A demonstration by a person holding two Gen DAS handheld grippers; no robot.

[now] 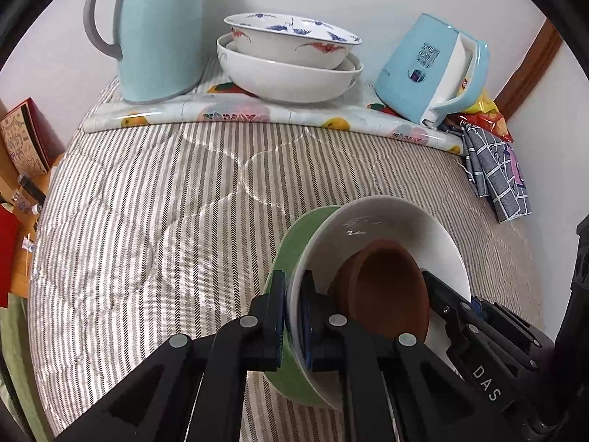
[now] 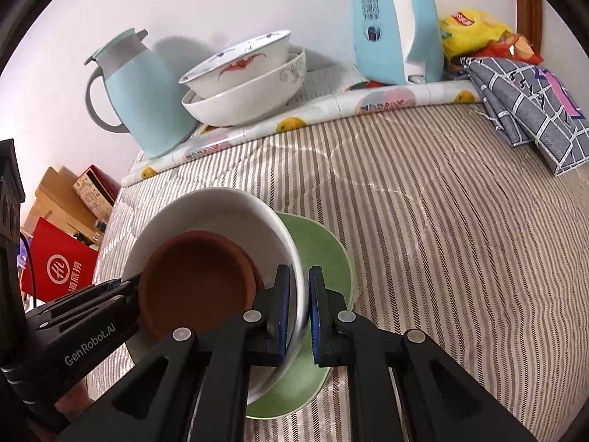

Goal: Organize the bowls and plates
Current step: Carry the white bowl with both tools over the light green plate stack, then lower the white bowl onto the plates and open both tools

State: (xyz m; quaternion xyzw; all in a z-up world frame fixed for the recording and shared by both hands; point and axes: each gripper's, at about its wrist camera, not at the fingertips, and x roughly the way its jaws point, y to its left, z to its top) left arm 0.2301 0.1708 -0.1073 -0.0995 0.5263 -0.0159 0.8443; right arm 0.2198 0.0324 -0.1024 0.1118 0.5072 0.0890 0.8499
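Left wrist: both tongs (image 1: 292, 318) (image 2: 297, 311) pinch the white bowl (image 1: 386, 221) holding a brown dish (image 1: 390, 287).

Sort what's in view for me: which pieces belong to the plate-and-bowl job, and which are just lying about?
Job:
brown dish inside white bowl, on green plate
both held by left gripper and right gripper
two nested bowls at the back

Lying about:
thermos jug
electric kettle
grey checked cloth
snack packets
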